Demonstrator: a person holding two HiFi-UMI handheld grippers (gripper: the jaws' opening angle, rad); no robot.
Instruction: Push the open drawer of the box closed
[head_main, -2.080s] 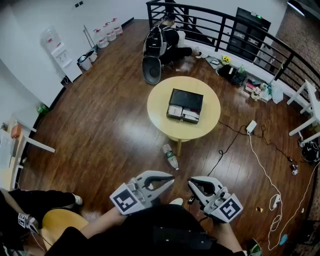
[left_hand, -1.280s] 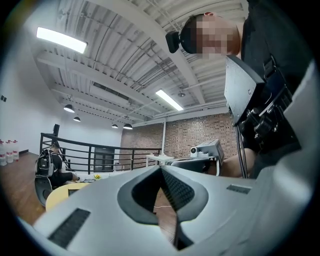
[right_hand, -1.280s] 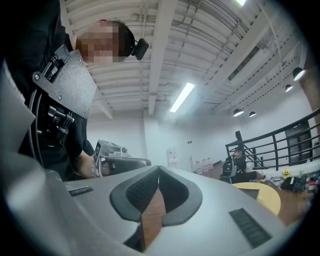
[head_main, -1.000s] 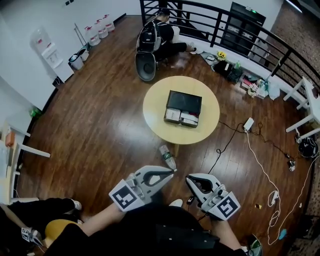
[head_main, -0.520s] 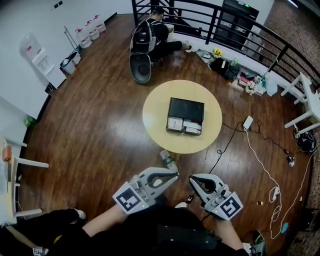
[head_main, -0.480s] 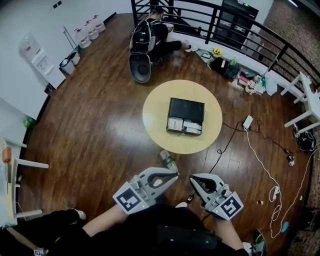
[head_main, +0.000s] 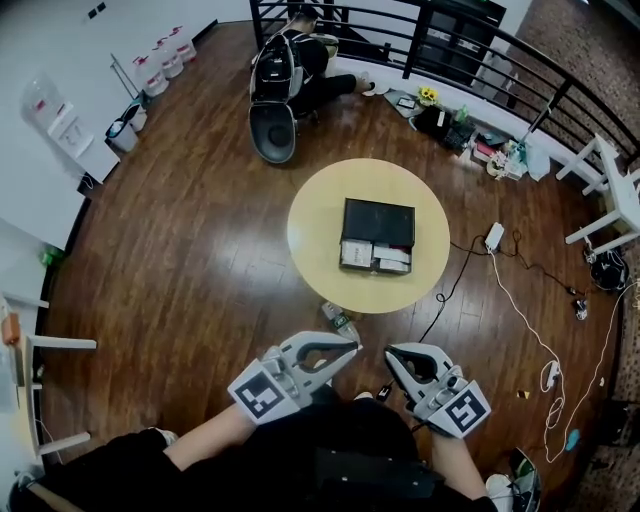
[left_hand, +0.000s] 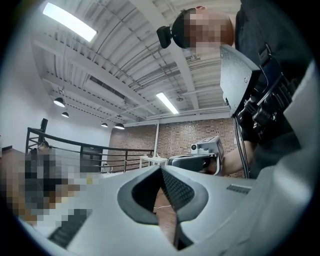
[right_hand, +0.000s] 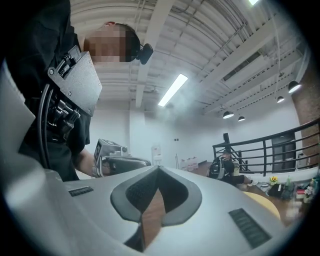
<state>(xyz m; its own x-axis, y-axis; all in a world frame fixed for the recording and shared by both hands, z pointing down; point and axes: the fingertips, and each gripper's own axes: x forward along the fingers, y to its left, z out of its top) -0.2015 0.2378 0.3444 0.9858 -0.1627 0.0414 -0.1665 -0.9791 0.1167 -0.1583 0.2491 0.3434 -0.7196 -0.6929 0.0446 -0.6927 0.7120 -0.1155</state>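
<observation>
Black box (head_main: 378, 213) at frame centre, on round wooden desk (head_main: 312, 235); drawer (head_main: 375, 257) open toward lower edge of frame. Left gripper (head_main: 352, 347) and right gripper (head_main: 391, 352) at lower centre, well apart from desk, over wooden floor (head_main: 200, 250). Both pairs of jaws closed tip to tip, nothing between. Plastic bottle (head_main: 338, 320) on floor just below desk edge.

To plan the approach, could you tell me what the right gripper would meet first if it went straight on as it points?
The way looks free: the right gripper points left of the table, toward the white wall. The left gripper sits close beside that line; depth is unclear.
</observation>
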